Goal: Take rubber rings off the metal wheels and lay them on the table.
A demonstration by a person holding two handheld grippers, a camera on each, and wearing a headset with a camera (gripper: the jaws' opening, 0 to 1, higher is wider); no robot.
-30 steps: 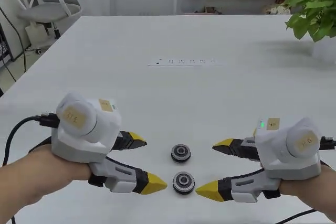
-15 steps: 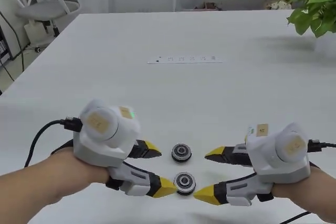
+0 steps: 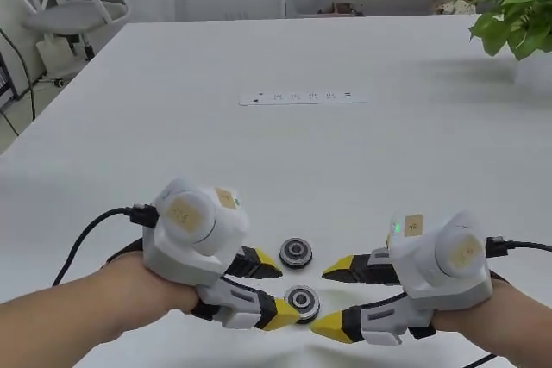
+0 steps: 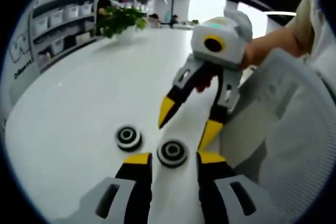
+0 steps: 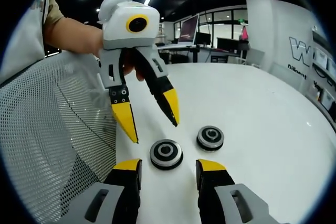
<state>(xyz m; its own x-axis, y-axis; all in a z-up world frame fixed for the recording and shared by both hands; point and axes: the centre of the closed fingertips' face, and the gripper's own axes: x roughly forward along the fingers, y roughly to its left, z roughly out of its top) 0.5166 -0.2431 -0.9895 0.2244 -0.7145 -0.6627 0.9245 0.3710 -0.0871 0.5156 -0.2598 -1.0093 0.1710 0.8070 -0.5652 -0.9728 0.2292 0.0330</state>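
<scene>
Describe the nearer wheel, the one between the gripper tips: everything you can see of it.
The nearer wheel is a small round disc lying flat on the white table. A black rubber ring forms its outer band, around silvery metal rings and a dark hub. It sits apart from the second wheel, between the open jaws of the left gripper and right gripper; neither plainly touches it.
</scene>
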